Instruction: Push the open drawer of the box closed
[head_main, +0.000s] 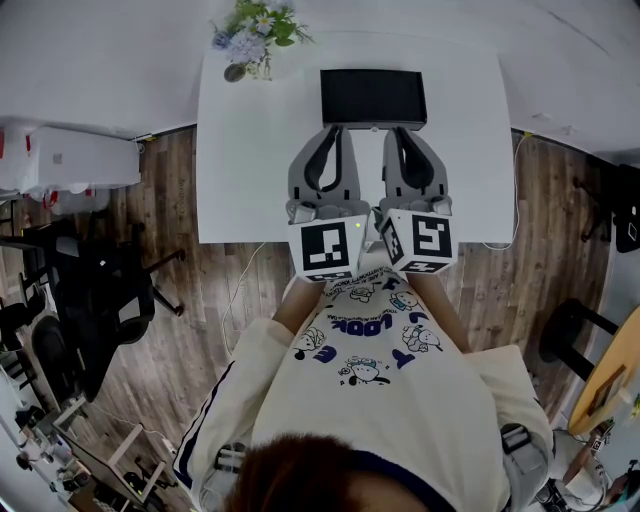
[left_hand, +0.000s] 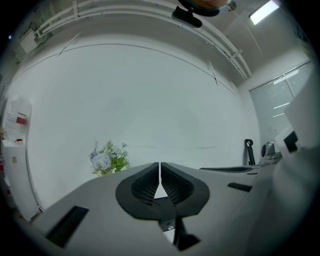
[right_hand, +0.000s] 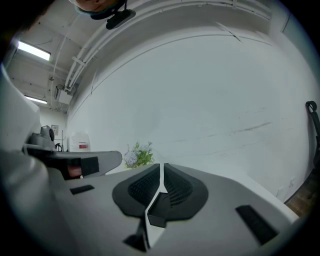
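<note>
L gripper (head_main: 337, 132), R gripper (head_main: 391, 132) (both closed) — box (head_main: 373, 97), insides unseen.

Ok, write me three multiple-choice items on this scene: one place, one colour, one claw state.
1. Where on the white table do the flowers stand? A. far left corner B. near right corner C. centre
2. What colour is the box? A. red B. black C. white
3. How do the left claw and right claw stand? A. both wide open B. each shut on a flower C. both shut, empty

1 A: the head view shows them at that corner. 2 B: it reads black against the white top. 3 C: each gripper view shows jaws together, nothing between.
</note>
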